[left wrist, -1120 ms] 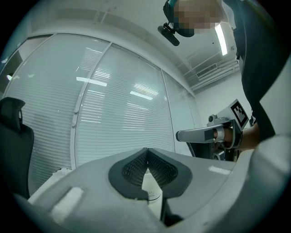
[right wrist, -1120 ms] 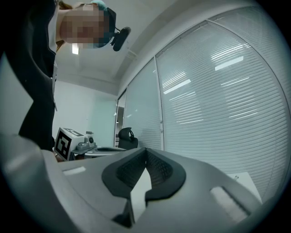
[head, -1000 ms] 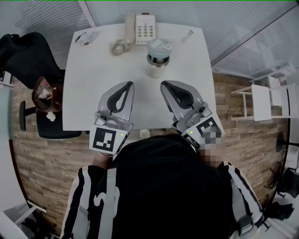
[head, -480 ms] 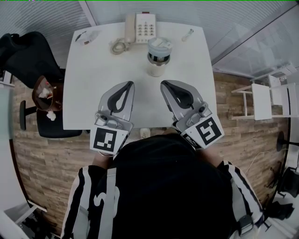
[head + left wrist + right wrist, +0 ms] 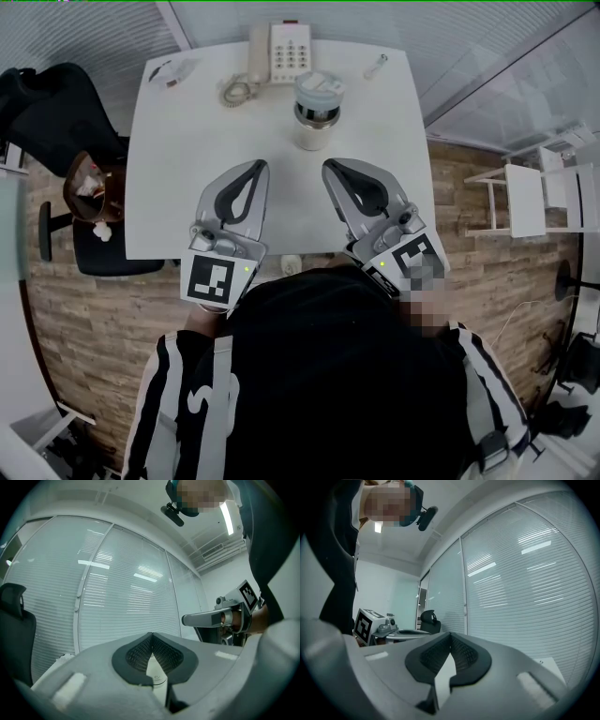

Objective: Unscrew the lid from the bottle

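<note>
A white bottle (image 5: 316,115) with a wide pale lid (image 5: 319,92) stands upright on the white table (image 5: 187,159), towards its far middle. Both grippers hover over the table's near edge, well short of the bottle. My left gripper (image 5: 257,170) is shut and holds nothing; its tips point at the bottle from the near left. My right gripper (image 5: 330,170) is shut and empty too, pointing from the near right. In the left gripper view the shut jaws (image 5: 151,641) frame a sliver of the bottle (image 5: 156,674). The right gripper view shows shut jaws (image 5: 450,641) tilted up at the blinds.
A white desk phone (image 5: 279,54) with a coiled cord (image 5: 236,92) sits at the table's far edge. A small packet (image 5: 173,73) lies far left, a small tube (image 5: 376,67) far right. A black office chair (image 5: 56,122) stands left, a white chair (image 5: 534,202) right.
The view has shifted slightly, so the bottle and phone sit a little higher in the picture. Both grippers stay shut and keep their places.
</note>
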